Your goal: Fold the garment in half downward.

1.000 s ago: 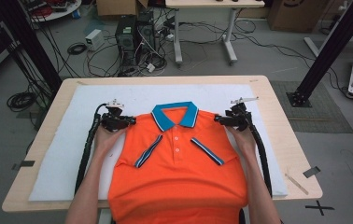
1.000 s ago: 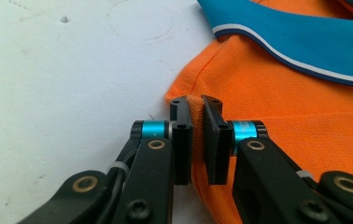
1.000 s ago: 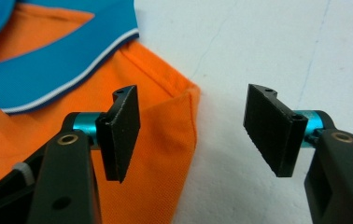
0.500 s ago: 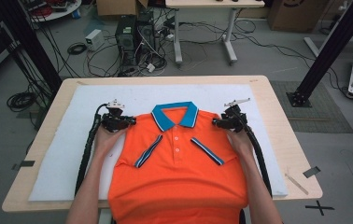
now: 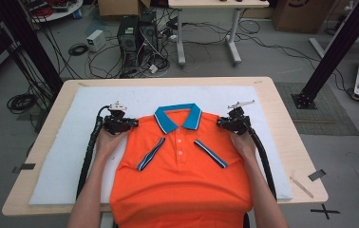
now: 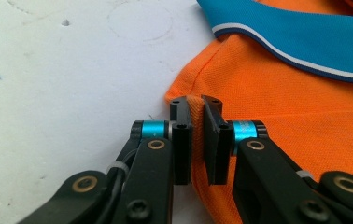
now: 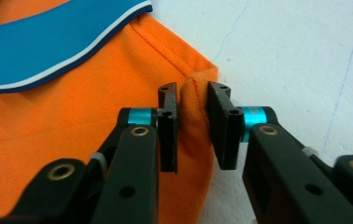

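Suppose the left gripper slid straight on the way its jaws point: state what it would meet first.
Probably bare white padded mat. The left gripper, shut on the orange polo shirt's shoulder corner, points past it; the blue collar lies aside.

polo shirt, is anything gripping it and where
Left gripper pinches the polo shirt at one shoulder corner; right gripper, jaws just closing, has the other shoulder fold between them.

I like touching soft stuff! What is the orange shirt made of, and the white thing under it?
The orange shirt looks like knitted cotton or a blend: matte, with a fine bumpy weave showing up close. Its blue collar looks smoother and ribbed. The white mat under it seems to be foam or felt, dull and slightly pitted with small marks, though I can't be certain.
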Demonstrator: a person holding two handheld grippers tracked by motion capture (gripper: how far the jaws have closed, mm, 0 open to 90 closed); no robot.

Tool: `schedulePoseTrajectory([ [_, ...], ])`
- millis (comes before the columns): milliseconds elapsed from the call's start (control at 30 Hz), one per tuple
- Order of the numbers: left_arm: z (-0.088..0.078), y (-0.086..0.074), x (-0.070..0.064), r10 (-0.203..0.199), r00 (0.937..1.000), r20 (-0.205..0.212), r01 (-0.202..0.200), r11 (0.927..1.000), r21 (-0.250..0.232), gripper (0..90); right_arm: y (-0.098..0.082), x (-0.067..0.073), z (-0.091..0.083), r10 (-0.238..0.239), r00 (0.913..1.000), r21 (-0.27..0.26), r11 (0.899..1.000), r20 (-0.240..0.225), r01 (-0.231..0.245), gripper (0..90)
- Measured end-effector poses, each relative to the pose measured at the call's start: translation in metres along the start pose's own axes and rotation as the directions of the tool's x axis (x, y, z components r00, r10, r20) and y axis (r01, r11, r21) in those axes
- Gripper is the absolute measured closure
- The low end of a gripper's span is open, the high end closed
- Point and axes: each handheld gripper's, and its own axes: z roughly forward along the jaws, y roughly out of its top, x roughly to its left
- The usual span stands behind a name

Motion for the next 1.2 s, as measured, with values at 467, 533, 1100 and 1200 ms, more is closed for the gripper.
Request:
schedulePoseTrajectory([
  [467, 0.0, 0.0, 0.0, -0.008, 1.0, -0.002, 0.008, 1.0, -0.006, 83.8, -0.001, -0.007, -0.003, 0.028, 0.9991, -0.004, 1.0, 0.03, -0.028, 86.0],
  [533, -0.001, 0.0, -0.001, -0.001, 0.9999, -0.015, 0.001, 1.0, -0.006, 83.7, -0.001, -0.008, -0.004, 0.028, 0.9987, -0.009, 1.0, 0.043, -0.028, 86.0],
  [1100, -0.016, 0.019, -0.007, -0.023, 0.999, -0.04, 0.021, 0.9989, -0.042, 84.8, 0.007, -0.002, -0.018, -0.01, 0.9947, -0.058, 0.998, 0.103, 0.016, 86.1],
  [1200, -0.023, 0.031, -0.01, -0.003, 0.9976, -0.069, -0.002, 0.9982, -0.06, 84.8, 0.013, -0.006, -0.022, 0.021, 0.997, -0.072, 0.997, 0.075, -0.015, 86.1],
])
